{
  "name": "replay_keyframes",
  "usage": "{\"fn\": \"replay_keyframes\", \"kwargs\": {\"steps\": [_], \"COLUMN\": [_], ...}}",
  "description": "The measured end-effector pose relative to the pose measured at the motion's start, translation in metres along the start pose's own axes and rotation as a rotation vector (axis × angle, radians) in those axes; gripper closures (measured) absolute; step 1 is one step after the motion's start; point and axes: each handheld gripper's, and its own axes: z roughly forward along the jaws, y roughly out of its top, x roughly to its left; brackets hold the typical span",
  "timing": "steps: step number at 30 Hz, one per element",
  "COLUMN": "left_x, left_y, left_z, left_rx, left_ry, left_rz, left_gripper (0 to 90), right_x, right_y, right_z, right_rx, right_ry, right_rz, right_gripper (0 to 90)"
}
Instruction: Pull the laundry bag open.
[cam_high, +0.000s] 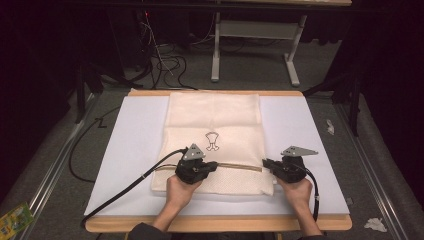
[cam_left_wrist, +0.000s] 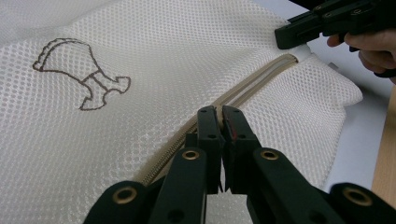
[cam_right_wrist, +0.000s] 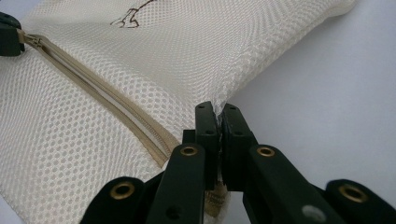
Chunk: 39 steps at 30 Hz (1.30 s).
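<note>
A cream mesh laundry bag (cam_high: 215, 115) with a brown printed figure (cam_high: 213, 140) lies flat on a white sheet. Its tan zipper (cam_high: 240, 167) runs across the near part, between the two grippers. My left gripper (cam_high: 214, 165) is shut on the zipper pull, and its jaws (cam_left_wrist: 219, 114) meet right on the zipper line (cam_left_wrist: 261, 79). My right gripper (cam_high: 266, 162) is shut on the bag's right edge, where the zipper (cam_right_wrist: 93, 88) ends, with mesh pinched between its jaws (cam_right_wrist: 217, 112). In each gripper view the other gripper sits at the far end of the zipper: (cam_left_wrist: 289, 35), (cam_right_wrist: 7, 35).
The white sheet (cam_high: 135, 130) covers a wooden board (cam_high: 215, 223) with bare margins left and right of the bag. Black cables trail from both grippers off the near edge. Beyond the board are floor cables, a metal table frame (cam_high: 255, 30) and scraps on the carpet (cam_high: 375, 224).
</note>
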Motion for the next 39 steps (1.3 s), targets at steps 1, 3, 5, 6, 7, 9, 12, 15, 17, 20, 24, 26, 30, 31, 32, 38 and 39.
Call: {"fn": "replay_keyframes", "kwargs": {"steps": [1,3,5,6,7,9,12,15,17,20,24,26,30,31,32,38,39], "left_x": [0.000,0.000,0.001,0.002,0.003,0.005,0.005,0.005,0.005,0.006,0.009,0.011,0.012,0.013,0.013,0.017,0.018], "left_y": [0.000,-0.001,-0.001,-0.002,-0.002,-0.004,-0.004,-0.004,-0.004,-0.005,-0.006,-0.007,-0.009,-0.009,-0.009,-0.011,-0.012], "left_z": [0.000,-0.002,-0.003,-0.004,-0.005,-0.006,-0.007,-0.008,-0.008,-0.010,-0.014,-0.017,-0.021,-0.021,-0.022,-0.028,-0.029], "left_rx": [0.000,0.001,0.001,-0.004,-0.004,-0.004,-0.005,-0.007,-0.007,-0.010,-0.012,-0.015,-0.018,-0.020,-0.022,-0.030,-0.032], "left_ry": [0.000,0.005,0.010,0.012,0.012,0.012,0.011,0.010,0.013,0.016,0.028,0.030,0.035,0.033,0.034,0.048,0.047], "left_rz": [0.000,0.005,0.001,-0.003,-0.003,-0.013,-0.010,-0.008,-0.005,-0.011,-0.015,-0.019,-0.021,-0.023,-0.028,-0.032,-0.034], "left_gripper": [86.9,87.0,87.0,87.0,87.0,87.0,86.9,87.0,87.0,87.0,87.0,86.9,86.9,87.0,86.9,87.0,87.0], "right_x": [0.000,0.001,0.000,0.000,0.000,0.000,0.000,0.000,0.000,0.000,0.000,0.000,0.000,0.000,0.000,0.000,0.000], "right_y": [0.000,0.001,0.001,0.000,0.000,0.000,0.001,0.001,0.001,0.001,0.001,0.001,0.001,0.001,0.001,0.001,0.001], "right_z": [0.000,-0.001,0.000,0.000,0.000,-0.001,0.000,0.000,0.000,-0.001,-0.001,0.000,0.000,0.000,0.000,-0.001,-0.001], "right_rx": [0.000,0.000,-0.001,-0.001,0.000,0.002,0.001,0.001,0.001,0.000,0.001,0.001,0.001,0.001,0.003,0.000,0.001], "right_ry": [0.002,-0.001,-0.002,-0.002,-0.001,-0.003,-0.003,-0.001,0.001,0.002,-0.003,-0.004,-0.002,-0.003,-0.002,-0.004,-0.004], "right_rz": [0.001,0.001,-0.001,0.000,0.000,0.000,0.001,0.003,0.000,-0.001,0.000,-0.001,0.001,-0.001,0.001,0.001,0.002], "right_gripper": [88.5,88.5,88.5,88.5,88.5,88.5,88.5,88.5,88.5,88.5,88.5,88.5,88.5,88.5,88.5,88.5,88.5]}}
